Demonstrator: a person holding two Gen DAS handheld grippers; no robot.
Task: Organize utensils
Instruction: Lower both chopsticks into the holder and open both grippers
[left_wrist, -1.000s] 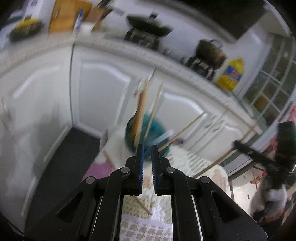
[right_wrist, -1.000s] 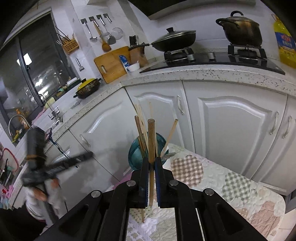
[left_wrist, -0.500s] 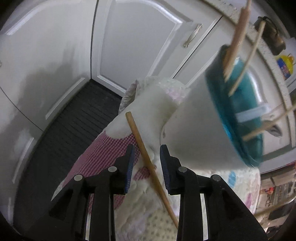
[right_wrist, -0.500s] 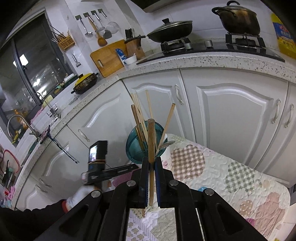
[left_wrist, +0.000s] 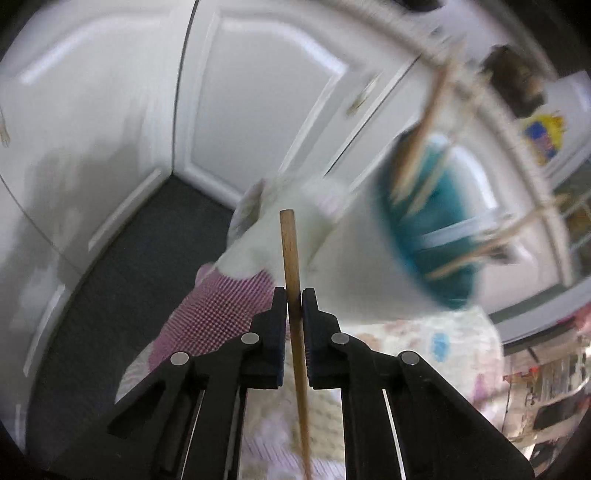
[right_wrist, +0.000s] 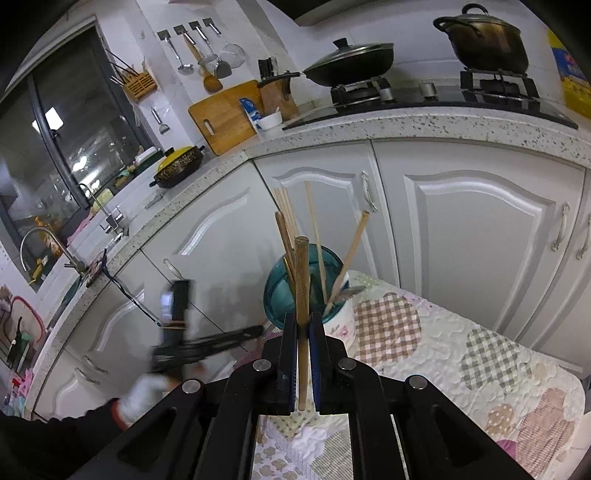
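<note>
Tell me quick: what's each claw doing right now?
Left claw: just closed on a wooden chopstick.
Right claw: shut on a darker wooden chopstick.

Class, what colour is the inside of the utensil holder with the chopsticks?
Teal inside the utensil holder, seen best in the right wrist view.

No writing is legible: the yellow oil bottle's (right_wrist: 570, 70) label at two o'clock is too blurred.
</note>
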